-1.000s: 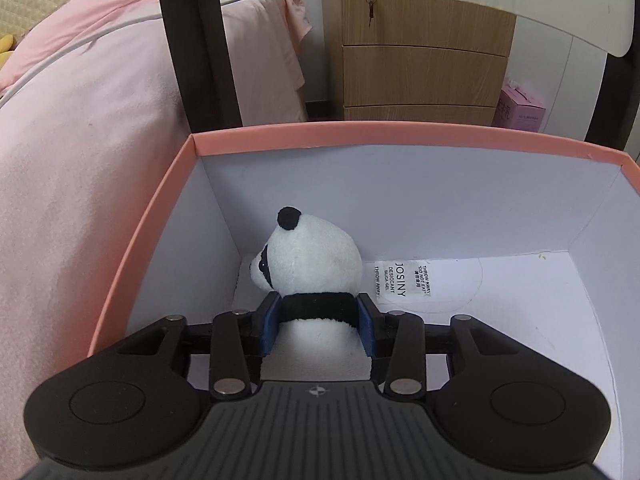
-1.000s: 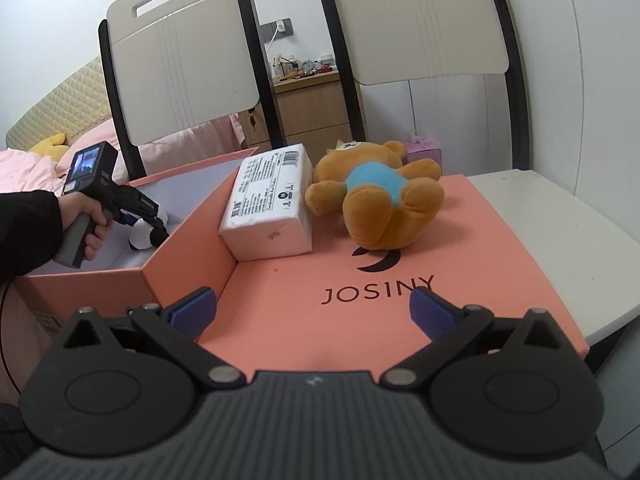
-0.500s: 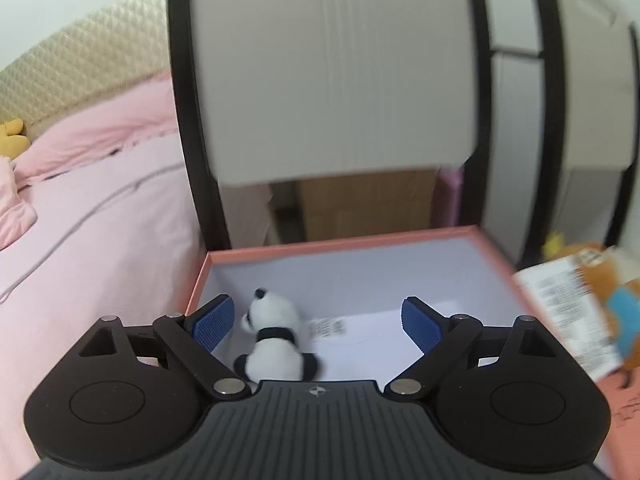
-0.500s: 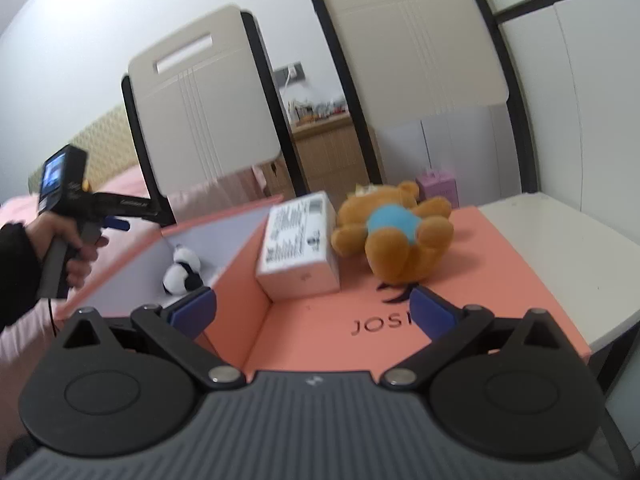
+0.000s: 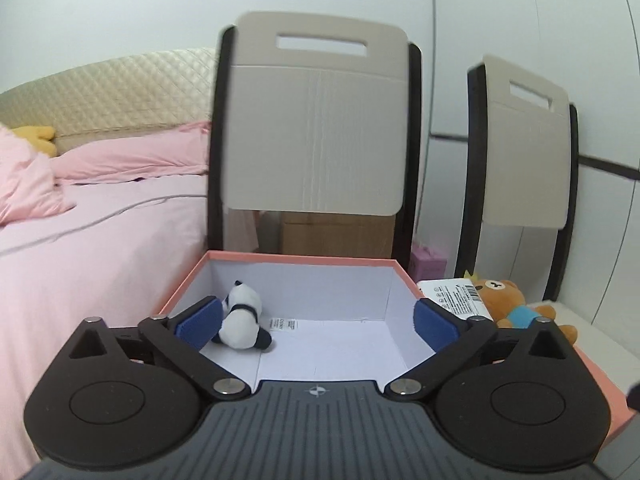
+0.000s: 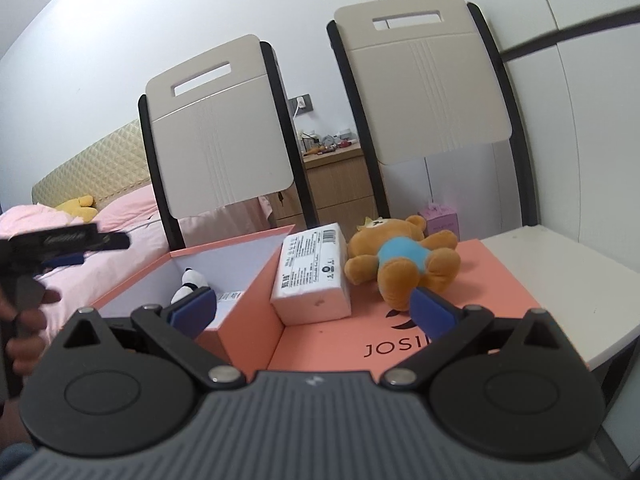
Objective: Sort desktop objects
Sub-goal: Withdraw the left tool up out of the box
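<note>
A small panda plush lies on its side on the white floor of the open salmon box, near its left wall. My left gripper hovers above the box's near edge, its jaws opening wide with nothing between them. In the right wrist view the panda shows inside the box, and the left gripper is off to the left in a hand. A white packet and an orange bear in a blue shirt rest on the salmon lid. My right gripper is open and empty in front of them.
Two beige chair backs stand behind the box and lid. The white table extends to the right. A pink bed lies to the left, and a wooden drawer unit stands behind the chairs.
My left gripper let go of the panda, spread its jaws wide and drew back and up out of the box. The panda now lies on the box floor. The right gripper rose slightly.
</note>
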The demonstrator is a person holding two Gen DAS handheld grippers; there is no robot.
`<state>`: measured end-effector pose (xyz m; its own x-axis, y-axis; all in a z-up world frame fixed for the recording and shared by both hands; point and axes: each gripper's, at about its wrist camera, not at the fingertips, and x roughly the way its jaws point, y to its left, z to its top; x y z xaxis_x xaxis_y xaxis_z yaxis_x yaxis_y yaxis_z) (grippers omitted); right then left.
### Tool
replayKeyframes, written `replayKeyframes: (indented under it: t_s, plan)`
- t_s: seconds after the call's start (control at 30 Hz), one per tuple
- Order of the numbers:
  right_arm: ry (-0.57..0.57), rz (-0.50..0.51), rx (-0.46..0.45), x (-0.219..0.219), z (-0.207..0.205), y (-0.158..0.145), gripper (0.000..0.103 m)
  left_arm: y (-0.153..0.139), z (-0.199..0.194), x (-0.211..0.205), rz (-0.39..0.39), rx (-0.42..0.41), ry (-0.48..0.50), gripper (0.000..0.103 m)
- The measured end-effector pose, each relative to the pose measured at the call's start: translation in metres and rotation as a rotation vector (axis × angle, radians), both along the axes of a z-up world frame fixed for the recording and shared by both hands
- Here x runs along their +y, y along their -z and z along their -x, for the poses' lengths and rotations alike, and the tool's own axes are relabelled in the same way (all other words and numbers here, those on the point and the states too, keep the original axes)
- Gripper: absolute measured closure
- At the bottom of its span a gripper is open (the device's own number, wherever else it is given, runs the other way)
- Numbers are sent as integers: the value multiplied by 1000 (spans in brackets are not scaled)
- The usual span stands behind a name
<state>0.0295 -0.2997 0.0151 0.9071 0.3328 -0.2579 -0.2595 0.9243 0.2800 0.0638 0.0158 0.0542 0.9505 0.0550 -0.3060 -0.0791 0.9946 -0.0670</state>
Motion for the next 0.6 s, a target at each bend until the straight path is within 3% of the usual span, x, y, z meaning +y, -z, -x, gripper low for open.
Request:
replayKeyframes:
  t_s: [0.27,0.5,0.6]
  plan:
    - [-10,20,-74,19,-2,6,0,43,25,27,50,-30,16,0]
    - [88,3,-196,31,-7,9,0,53,28,35,41,-49,9,0]
    - [91,-7,-166,32,-15,9,0,54,29,35,32,-53,7,0]
